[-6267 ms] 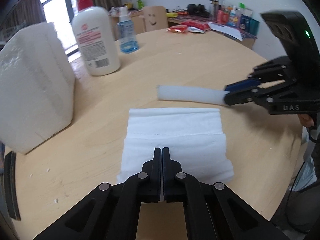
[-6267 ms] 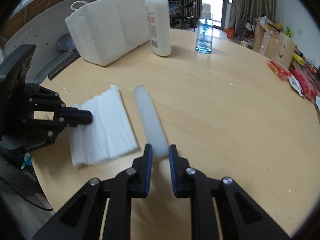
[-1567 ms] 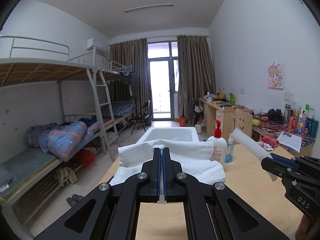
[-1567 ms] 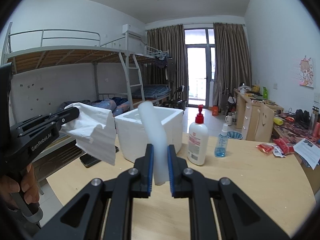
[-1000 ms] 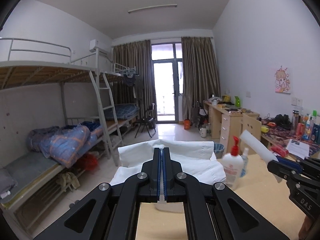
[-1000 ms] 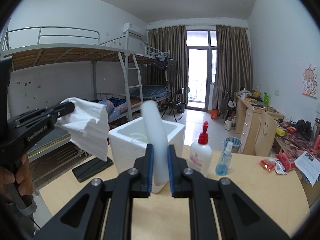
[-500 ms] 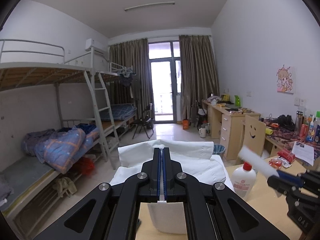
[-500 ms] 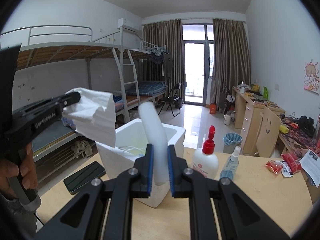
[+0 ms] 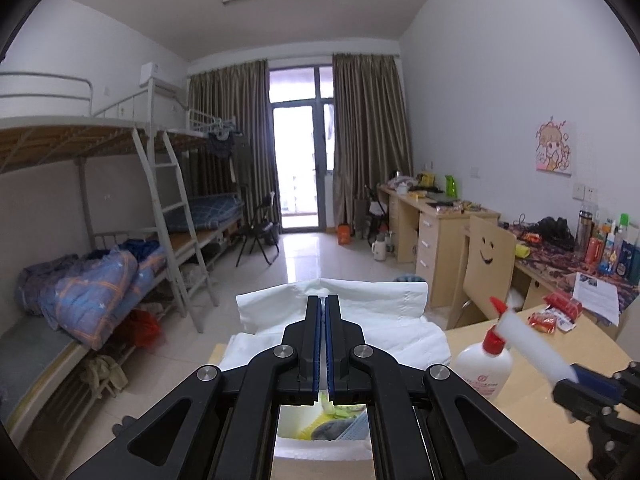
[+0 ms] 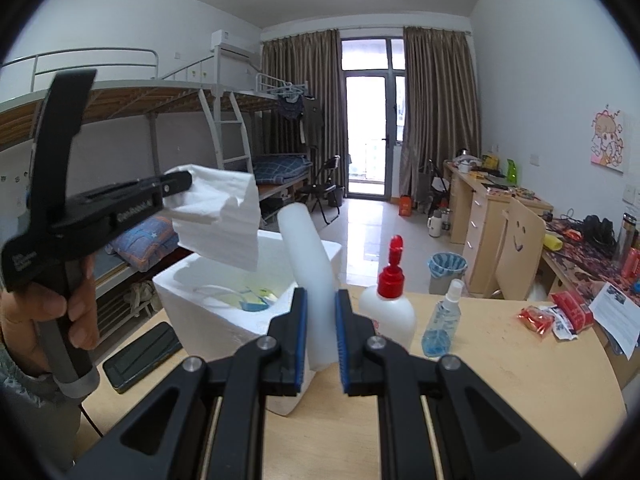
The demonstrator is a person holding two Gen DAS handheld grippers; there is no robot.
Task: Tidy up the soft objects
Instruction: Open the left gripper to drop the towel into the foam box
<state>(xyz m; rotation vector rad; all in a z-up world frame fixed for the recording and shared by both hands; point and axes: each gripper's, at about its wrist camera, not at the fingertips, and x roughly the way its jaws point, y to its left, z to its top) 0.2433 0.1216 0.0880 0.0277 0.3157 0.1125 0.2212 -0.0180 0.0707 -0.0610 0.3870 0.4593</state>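
My left gripper (image 9: 322, 304) is shut on a folded white tissue stack (image 9: 384, 320) and holds it in the air above the open white foam box (image 10: 224, 312), as the right wrist view shows (image 10: 218, 216). The box interior shows below the left fingers (image 9: 324, 426), with coloured items inside. My right gripper (image 10: 320, 308) is shut on a white foam tube (image 10: 308, 264) that stands up and leans left, just beside the box's right wall. The tube also shows in the left wrist view (image 9: 532, 350).
On the round wooden table (image 10: 500, 392) stand a white pump bottle with a red top (image 10: 390, 304) and a small blue spray bottle (image 10: 442, 326), right of the box. A black phone (image 10: 140, 354) lies at the left edge. Red snack packets (image 10: 560, 314) lie far right.
Both grippers rose from the table with their objects and have moved toward the foam box. The tissue stack is now over the box opening and the tube is close beside it.
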